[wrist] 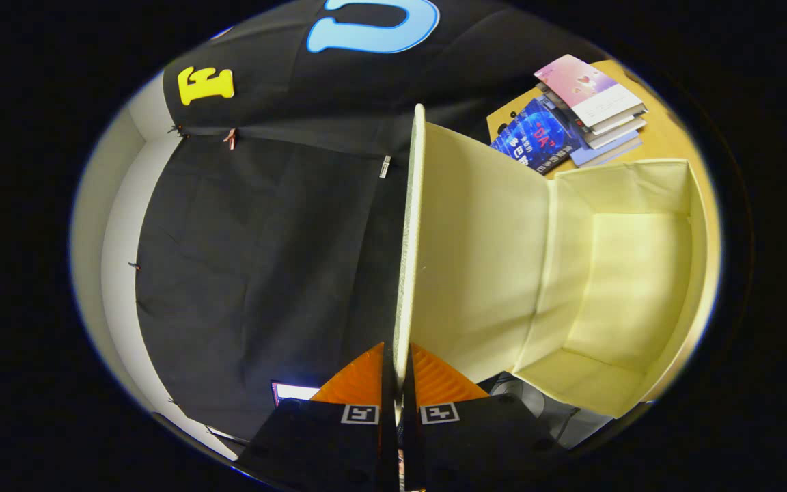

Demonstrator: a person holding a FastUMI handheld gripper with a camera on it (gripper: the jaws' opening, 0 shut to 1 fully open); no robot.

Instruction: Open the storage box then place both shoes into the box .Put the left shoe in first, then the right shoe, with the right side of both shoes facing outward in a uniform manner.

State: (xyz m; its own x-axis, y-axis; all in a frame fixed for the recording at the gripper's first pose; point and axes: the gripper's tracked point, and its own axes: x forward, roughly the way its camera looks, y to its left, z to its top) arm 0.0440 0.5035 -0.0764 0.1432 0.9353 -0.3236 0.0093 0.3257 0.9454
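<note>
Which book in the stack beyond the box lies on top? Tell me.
The pink-covered book tops the stack; the dark blue book lies lower, nearer the box. The claw is shut on the lid.

Stack of books [595, 109] on tan table [673, 140], top one pinkish and pale, dark blue cover [535, 134] lying just beside stack. Black cloth wall [264, 239] behind, few small clips [384, 166] pinned along it.

Pale yellow storage box [612, 273], apparently plain inside.

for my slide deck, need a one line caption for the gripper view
Tool shut on the raised lid of the open storage box, books on the table beyond.
</note>
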